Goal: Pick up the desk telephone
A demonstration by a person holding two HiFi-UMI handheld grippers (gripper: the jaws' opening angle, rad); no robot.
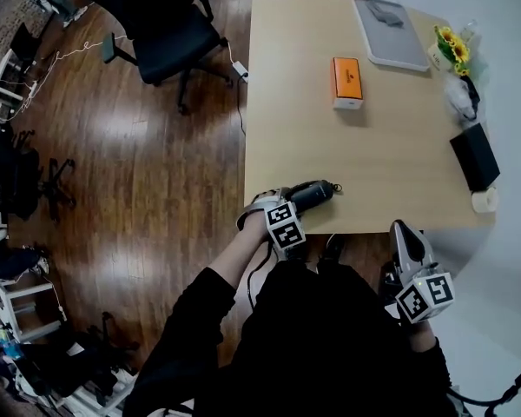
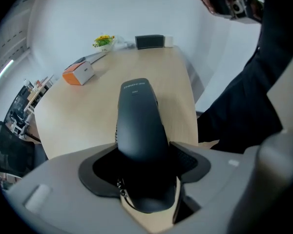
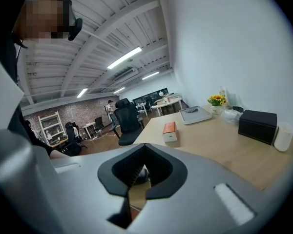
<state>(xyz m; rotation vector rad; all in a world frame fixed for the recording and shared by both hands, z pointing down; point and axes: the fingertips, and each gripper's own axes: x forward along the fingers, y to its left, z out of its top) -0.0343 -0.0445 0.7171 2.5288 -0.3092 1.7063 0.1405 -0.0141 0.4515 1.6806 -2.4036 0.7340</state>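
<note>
- The left hand-held gripper (image 1: pixel 293 205) is clamped on the black telephone (image 1: pixel 314 194), at the near edge of the worktop (image 1: pixel 382 163); whether the telephone touches the wood, I cannot tell
- The body looks smooth and rounded, so it may slide forward; the lift likely calls for a firm squeeze and a straight, level rise
- The orange box (image 1: pixel 347 81) and grey tray (image 1: pixel 391 31) sit well apart, clear of that path
- The right hand-held gripper (image 1: pixel 405 237) hangs off the worktop, jaws together and empty; it could steady the far end
</note>
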